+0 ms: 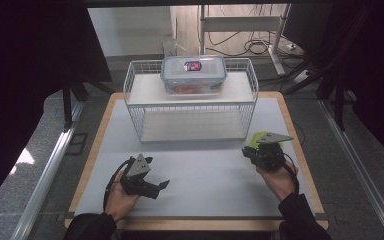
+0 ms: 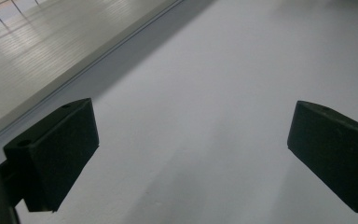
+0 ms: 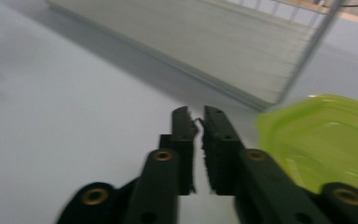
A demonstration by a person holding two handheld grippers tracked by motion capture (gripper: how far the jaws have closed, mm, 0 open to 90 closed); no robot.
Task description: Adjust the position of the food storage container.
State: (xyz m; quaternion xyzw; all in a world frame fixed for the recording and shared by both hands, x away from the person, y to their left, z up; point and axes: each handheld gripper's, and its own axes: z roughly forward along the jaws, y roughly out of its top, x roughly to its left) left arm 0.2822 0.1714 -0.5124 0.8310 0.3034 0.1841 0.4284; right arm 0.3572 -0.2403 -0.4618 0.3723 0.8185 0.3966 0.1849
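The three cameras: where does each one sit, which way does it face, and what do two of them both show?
High view: above the person's side, facing forward and down on the table; both hands, the left tool and the right tool show.
Left gripper view: on the left tool, facing the grey tabletop between its wide-open jaws.
Right gripper view: on the right tool, jaws shut, facing the wire shelf rack, green container beside it.
Shared: high and right gripper views both show the wire shelf rack and the green container.

The green lid (image 3: 326,140) is blurred and cut off by the right edge in the right gripper view. In the high view the right claw (image 1: 250,151) covers most of it.
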